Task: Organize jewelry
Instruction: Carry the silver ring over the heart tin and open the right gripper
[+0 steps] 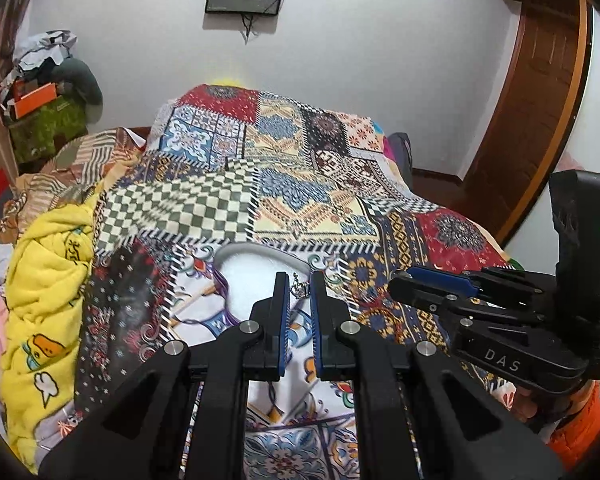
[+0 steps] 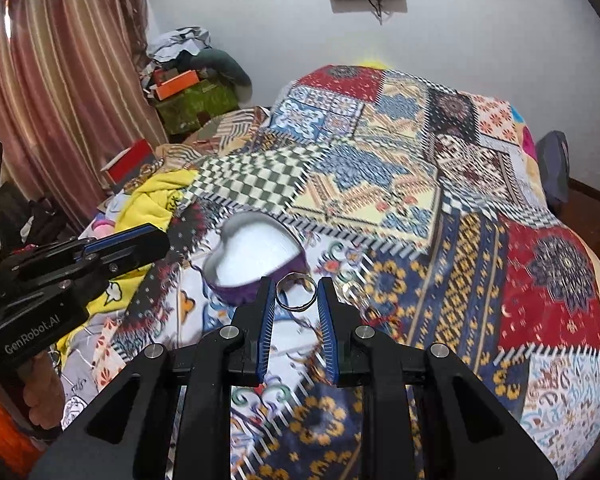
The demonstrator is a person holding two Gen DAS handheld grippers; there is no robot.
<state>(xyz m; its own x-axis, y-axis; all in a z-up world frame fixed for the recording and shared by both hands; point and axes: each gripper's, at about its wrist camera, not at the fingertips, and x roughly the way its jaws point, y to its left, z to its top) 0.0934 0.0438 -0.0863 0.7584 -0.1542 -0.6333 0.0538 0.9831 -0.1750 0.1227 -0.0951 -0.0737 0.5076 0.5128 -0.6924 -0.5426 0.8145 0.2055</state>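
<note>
Two hand-held grippers, left [image 1: 300, 284] pinching a crown charm [image 1: 300, 290], right [image 2: 297, 292] a ring [image 2: 296, 293], over a patchwork bedspread [image 1: 300, 184].

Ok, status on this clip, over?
Left claw pinching small silver crown charm. Right claw gripping plain silver ring. White-lined purple heart-shaped box open ahead, nothing blocking.

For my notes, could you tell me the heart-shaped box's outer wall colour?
Purple; the heart-shaped box shows it best in the right wrist view.
</note>
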